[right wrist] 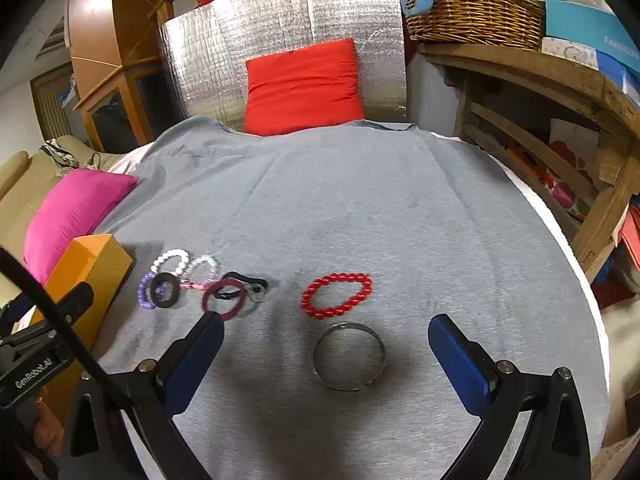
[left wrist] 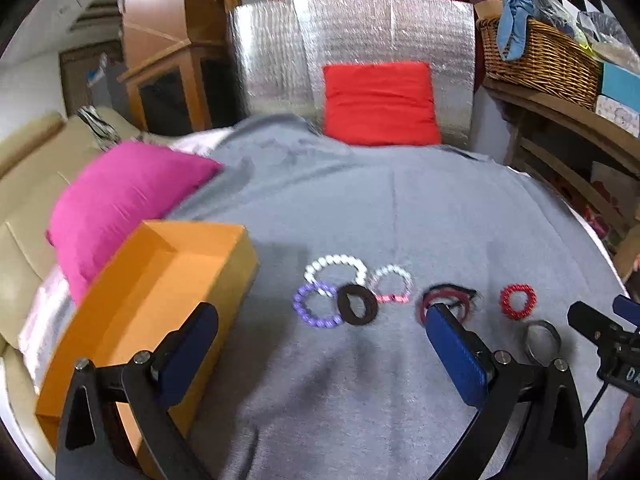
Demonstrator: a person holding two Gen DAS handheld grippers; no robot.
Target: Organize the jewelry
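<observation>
Showing only in the left view, the orange box's interior lies bare; both tools gape, holding nothing.

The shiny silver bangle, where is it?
In the right wrist view the silver bangle lies flat on the grey cloth, between the open right gripper fingers, just nearer than the red bead bracelet.

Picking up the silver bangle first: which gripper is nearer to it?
Right. The right gripper straddles the silver bangle; the left gripper sits off to its left.
</observation>
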